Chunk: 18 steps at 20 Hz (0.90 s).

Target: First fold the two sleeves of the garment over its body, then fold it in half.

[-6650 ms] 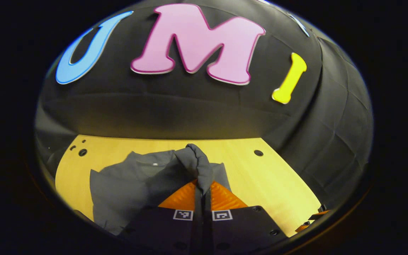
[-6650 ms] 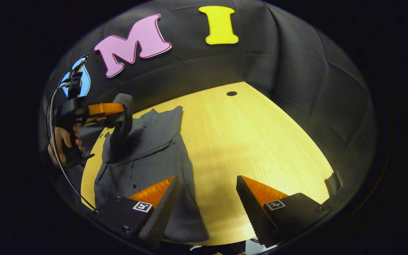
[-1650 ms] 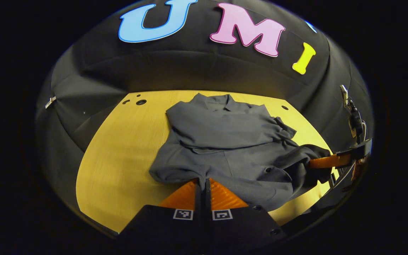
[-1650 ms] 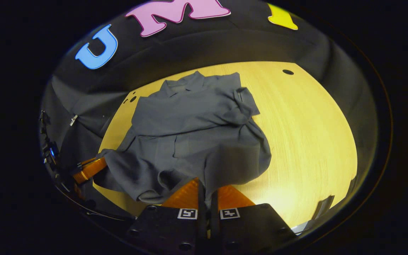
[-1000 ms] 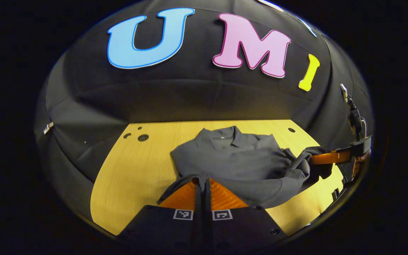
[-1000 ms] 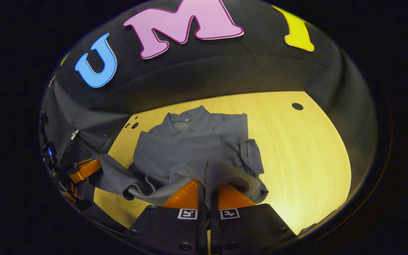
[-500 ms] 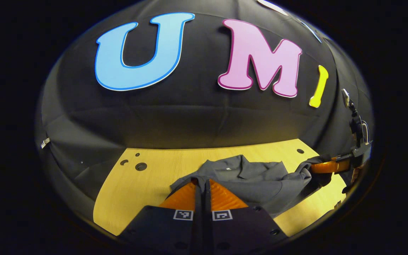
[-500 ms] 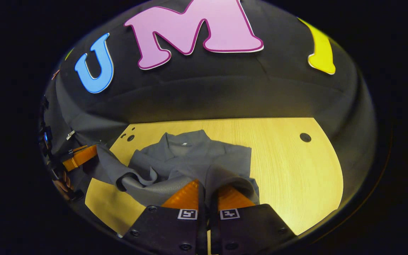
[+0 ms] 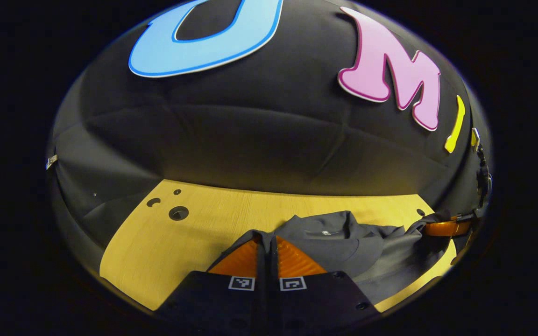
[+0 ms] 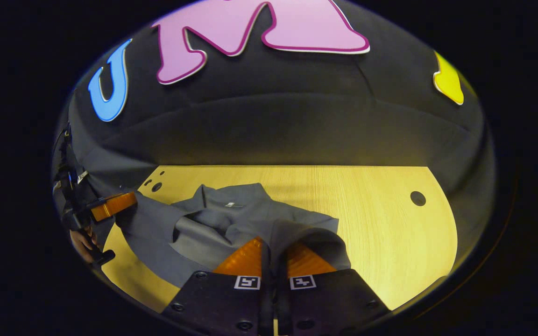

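Observation:
A dark grey shirt (image 9: 343,238) lies on the yellow wooden table (image 9: 194,228), its collar toward the far wall and both sleeves laid over its body. My left gripper (image 9: 267,239) is shut on the shirt's hem at one bottom corner, and it also shows at the left edge of the right gripper view (image 10: 112,205), cloth pinched in it. My right gripper (image 10: 273,242) is shut on the other hem corner of the shirt (image 10: 231,219); it appears far right in the left gripper view (image 9: 442,228). The lifted hem arches over the body, close to the collar.
The table has small round holes near its far left corner (image 9: 178,213) and one at the far right (image 10: 417,198). The black cloth wall stands right behind the table. A hand (image 10: 82,240) holds the left gripper's handle.
Both grippers have carried the shirt's bottom hem up and forward toward the collar, so the lower half now folds over the upper half. Earlier, the left gripper held a sleeve and the right was open.

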{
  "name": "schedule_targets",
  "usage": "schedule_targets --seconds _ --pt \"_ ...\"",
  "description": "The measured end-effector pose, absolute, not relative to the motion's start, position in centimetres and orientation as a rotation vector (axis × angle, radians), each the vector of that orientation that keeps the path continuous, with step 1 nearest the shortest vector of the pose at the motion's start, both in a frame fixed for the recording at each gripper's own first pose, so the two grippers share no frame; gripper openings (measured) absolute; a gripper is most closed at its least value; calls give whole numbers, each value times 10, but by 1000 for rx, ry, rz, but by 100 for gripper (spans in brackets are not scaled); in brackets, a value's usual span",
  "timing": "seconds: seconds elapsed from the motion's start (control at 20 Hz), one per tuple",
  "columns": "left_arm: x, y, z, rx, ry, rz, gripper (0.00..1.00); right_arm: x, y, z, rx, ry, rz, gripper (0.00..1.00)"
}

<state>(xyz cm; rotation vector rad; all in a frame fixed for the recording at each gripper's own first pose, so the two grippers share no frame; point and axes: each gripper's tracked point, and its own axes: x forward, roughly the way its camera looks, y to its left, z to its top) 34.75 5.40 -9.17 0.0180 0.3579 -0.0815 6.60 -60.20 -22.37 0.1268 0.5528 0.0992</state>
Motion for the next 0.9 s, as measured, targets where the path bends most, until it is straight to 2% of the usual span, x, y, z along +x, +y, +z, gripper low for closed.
schedule_targets --seconds 0.35,0.4,0.45,0.5,0.6,0.7,0.75,0.9 --pt "385 53 -113 86 349 -85 5 108 -609 -259 170 589 38 8" --pt "388 52 -116 98 354 -74 9 113 -609 -264 165 590 29 9" --pt "388 51 -118 114 360 -67 5 116 -608 -269 160 596 23 11" --pt "388 49 -119 128 361 -62 6 116 -608 -271 160 600 20 12" --pt "389 45 -120 123 361 -54 10 115 -607 -274 164 613 17 27" --pt "386 45 -122 109 368 -48 13 111 -611 -271 159 611 12 51" --pt "383 46 -121 100 370 -45 14 110 -612 -267 156 604 17 36" --pt "373 53 -113 70 361 -23 31 99 -617 -250 136 577 8 80"
